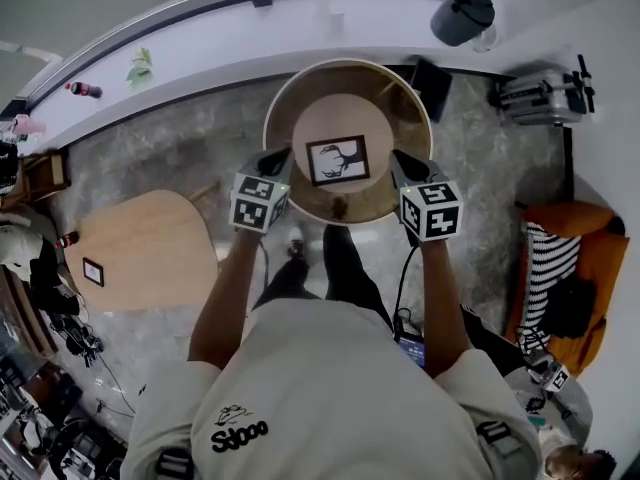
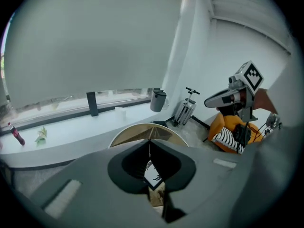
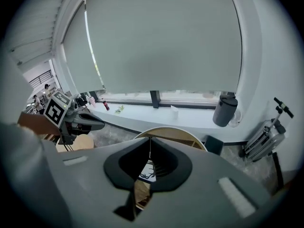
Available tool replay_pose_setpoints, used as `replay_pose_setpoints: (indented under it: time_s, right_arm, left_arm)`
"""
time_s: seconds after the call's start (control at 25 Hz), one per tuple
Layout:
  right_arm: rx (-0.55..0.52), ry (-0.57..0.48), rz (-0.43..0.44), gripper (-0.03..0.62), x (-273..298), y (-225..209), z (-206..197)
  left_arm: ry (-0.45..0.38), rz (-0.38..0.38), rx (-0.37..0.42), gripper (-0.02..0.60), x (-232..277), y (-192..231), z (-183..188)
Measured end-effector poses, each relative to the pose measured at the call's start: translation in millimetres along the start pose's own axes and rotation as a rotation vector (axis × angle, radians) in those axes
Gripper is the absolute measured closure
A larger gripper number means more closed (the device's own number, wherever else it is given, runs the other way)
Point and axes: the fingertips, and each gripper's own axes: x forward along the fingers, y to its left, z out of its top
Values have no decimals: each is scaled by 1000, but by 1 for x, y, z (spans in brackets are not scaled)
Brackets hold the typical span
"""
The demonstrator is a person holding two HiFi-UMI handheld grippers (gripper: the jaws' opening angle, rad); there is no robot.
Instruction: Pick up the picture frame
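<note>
Left gripper (image 2: 149, 146): jaws clenched, the two pads meeting along one closed seam, nothing caught between them. Right gripper (image 3: 149, 145): the same condition, clenched and empty. Each is carried on a bare forearm of the person, who wears a light shirt, and both point forward and downward.

Landmark: the round table (image 1: 287, 96), pale wood with a raised rim. From the head view, the left gripper hangs over the table's left edge and the right gripper over its right edge, roughly level with each other. Whether either one touches the rim cannot be determined.

The picture frame (image 1: 337, 160) lies flat at the centre of the round table, between the two grippers and clear of both. It has a dark border around a white sheet bearing an antlered figure. Each gripper view catches part of it just below the closed jaw tips.

Surroundings, placed from the round table:
- To its left, well apart, stands a low wooden table (image 1: 140, 248) with a small frame (image 1: 93, 271) on it.
- Beyond it runs a curved white ledge (image 1: 200, 38) under the window, with a grey bin (image 1: 463, 15) toward the right end and a red bottle (image 1: 85, 90) toward the left.
- To its right and beyond is a folded scooter (image 1: 545, 93).
- To its right and nearer the person is an orange seat (image 1: 590, 258) holding a striped cushion (image 1: 545, 263).
</note>
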Motion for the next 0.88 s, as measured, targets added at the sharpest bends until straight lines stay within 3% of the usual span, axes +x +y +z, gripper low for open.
replay_pose_setpoints:
  time_s: [0.4,0.88]
  right_arm:
    - [120,178,32,556,93,-45,-78]
    - [180,354,49,534,187,-72,-163]
  left_arm:
    - [173,4,-154,540,91,21,-77]
    - [310,3,-294,506,174,30,-164]
